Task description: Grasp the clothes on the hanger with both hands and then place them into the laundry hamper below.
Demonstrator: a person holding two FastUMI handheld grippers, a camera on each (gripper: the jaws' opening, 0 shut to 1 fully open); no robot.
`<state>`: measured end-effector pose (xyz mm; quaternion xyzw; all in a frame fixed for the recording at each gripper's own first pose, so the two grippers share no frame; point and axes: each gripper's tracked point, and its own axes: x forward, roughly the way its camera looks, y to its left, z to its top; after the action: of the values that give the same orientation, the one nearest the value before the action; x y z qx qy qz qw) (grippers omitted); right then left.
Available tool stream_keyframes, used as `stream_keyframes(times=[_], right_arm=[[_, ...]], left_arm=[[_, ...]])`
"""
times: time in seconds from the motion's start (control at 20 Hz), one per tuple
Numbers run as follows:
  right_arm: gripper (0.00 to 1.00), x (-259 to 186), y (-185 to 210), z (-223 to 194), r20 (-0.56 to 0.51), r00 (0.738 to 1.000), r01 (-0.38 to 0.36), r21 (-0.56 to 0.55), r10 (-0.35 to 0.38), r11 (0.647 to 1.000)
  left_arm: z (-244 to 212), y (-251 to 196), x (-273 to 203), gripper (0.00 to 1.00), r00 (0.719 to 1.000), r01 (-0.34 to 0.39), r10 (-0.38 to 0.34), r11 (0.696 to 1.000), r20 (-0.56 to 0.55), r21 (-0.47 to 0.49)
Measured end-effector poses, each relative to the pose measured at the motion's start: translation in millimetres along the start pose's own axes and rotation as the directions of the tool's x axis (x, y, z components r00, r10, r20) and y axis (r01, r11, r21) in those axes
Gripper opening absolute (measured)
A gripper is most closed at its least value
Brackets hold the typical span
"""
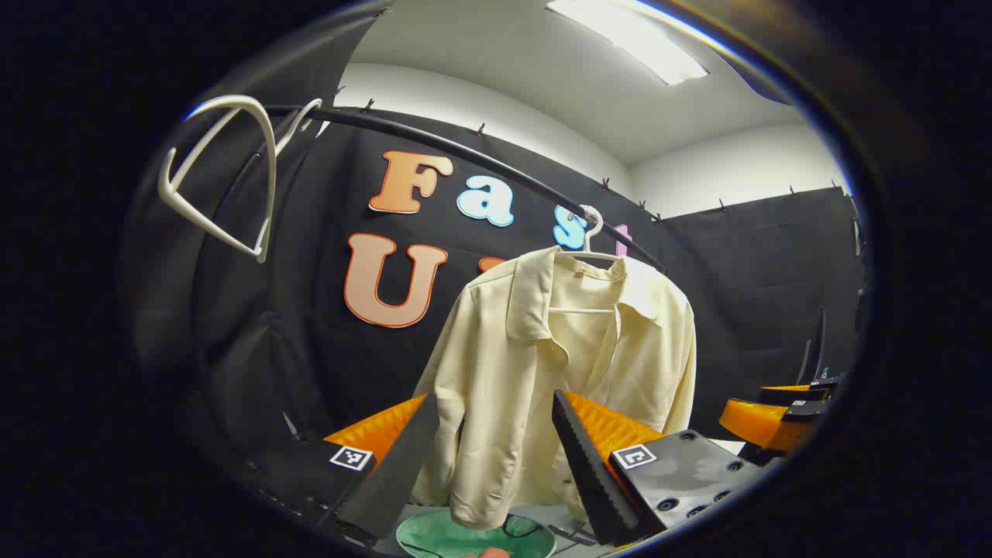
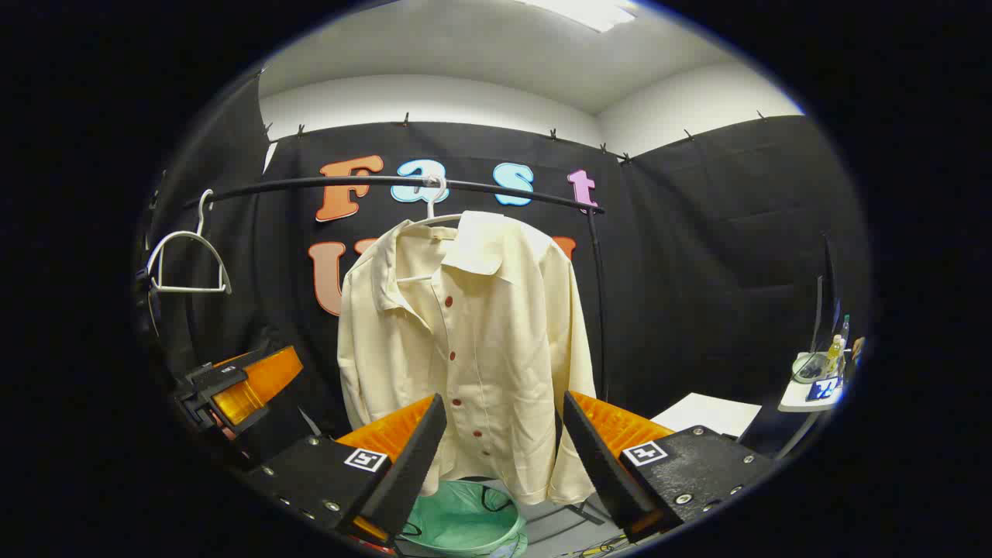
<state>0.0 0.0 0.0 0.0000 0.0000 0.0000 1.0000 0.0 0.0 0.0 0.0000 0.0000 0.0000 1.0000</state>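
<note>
Black cloth backs a rail (image 2: 372,183) where the cream shirt (image 2: 473,341) hangs above the green hamper (image 2: 465,527). Both grippers, left (image 1: 492,457) and right (image 2: 500,457), gape short of it; soft, light, best pinched at the shoulders.

We saw black cloth walls (image 2: 697,256) pinned below white plaster (image 2: 434,97), a white ceiling with a bright rectangular light panel (image 1: 628,39), a black curved metal rail (image 2: 387,183), and a small cluttered white side table (image 2: 814,395) at right.
</note>
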Motion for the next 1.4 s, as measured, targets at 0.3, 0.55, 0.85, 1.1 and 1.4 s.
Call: stream_keyframes(times=[0.3, 0.55, 0.85, 1.1, 1.4], right_arm=[[0.95, -3, -5, 2, 0.013, 1.000, 0.001, -0.001, -0.001, 1.000], [0.95, -3, -7, -1, 0.009, 1.000, 0.006, 0.008, -0.006, 1.000], [0.95, -5, -4, -6, -0.002, 1.000, 0.006, 0.023, -0.006, 1.000], [0.94, 17, 11, -1, 0.002, 0.999, -0.032, 0.002, 0.032, 0.999], [0.95, 90, 48, 22, 0.009, 0.998, -0.064, -0.019, 0.064, 0.998]], left_arm=[[0, 10, 2, 0.96, 1.000, -0.029, 0.029, 0.999, -0.007, -0.016], [0, 17, 0, 1.00, 0.999, -0.050, 0.050, 0.999, -0.010, 0.005], [8, 18, -4, 1.00, 0.999, -0.045, 0.045, 0.999, 0.003, 0.020], [13, 16, -7, 0.96, 0.999, -0.034, 0.034, 0.999, 0.012, 0.038], [10, 17, -16, 0.93, 1.000, -0.030, 0.030, 0.999, 0.000, 0.034]])
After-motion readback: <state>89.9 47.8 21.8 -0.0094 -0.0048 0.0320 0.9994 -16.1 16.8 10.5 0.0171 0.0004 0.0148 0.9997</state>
